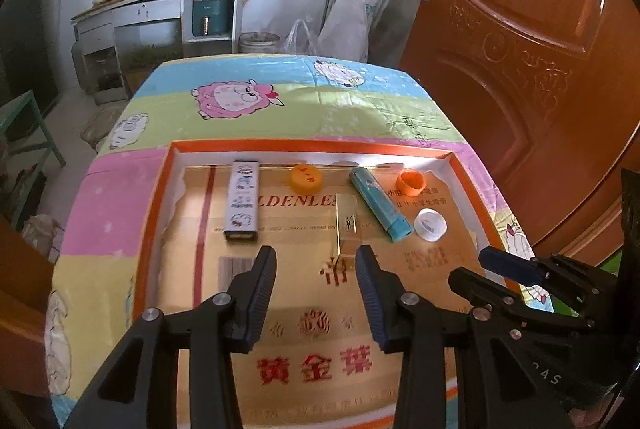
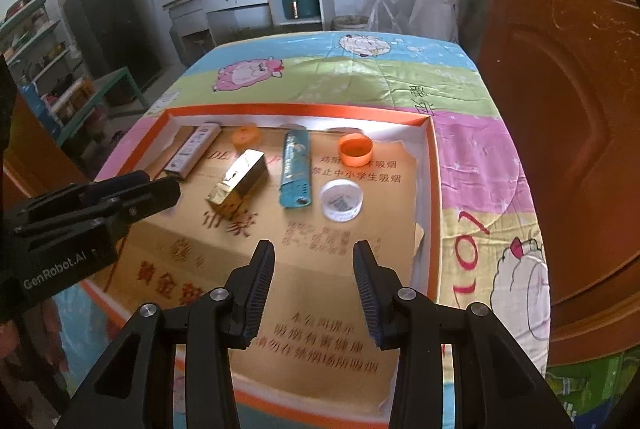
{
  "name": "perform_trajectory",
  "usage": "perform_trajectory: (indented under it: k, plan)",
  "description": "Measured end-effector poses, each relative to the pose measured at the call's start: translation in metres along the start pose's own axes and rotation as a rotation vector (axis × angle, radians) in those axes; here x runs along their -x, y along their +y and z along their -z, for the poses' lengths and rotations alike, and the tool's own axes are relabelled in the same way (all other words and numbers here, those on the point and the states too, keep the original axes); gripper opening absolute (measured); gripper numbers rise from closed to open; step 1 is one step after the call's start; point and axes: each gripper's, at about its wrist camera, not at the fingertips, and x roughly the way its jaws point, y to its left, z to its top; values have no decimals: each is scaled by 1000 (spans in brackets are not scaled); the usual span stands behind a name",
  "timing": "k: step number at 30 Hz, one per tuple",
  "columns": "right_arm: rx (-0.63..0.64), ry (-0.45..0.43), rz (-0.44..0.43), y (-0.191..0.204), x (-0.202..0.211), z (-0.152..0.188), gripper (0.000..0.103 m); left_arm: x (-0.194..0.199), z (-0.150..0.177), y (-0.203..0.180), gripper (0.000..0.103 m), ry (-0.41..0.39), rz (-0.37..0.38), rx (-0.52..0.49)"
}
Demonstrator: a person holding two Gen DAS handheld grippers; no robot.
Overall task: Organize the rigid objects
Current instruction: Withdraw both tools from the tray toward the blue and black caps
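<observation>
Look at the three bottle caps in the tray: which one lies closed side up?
The orange cap between the white box and the teal box; the other orange cap and white cap show their hollows.

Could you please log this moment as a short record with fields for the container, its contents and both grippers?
container: shallow orange-rimmed tray on a cartoon-print cloth
boxes: white patterned box, gold box, teal box
caps: orange closed cap, orange open cap, white cap
left gripper: jaws open, empty, just short of the gold box
right gripper: jaws open, empty
</observation>
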Motion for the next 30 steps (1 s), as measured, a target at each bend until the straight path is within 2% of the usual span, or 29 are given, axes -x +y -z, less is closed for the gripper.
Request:
perform_trajectory:
  k: [19,30]
  plan:
    - [-4,-21,-5,31,48,36,42,59,39,21,41,-49,21,37]
    - [6,-36,-31,48,69,75,42,87,76,25,41,-64,30,24]
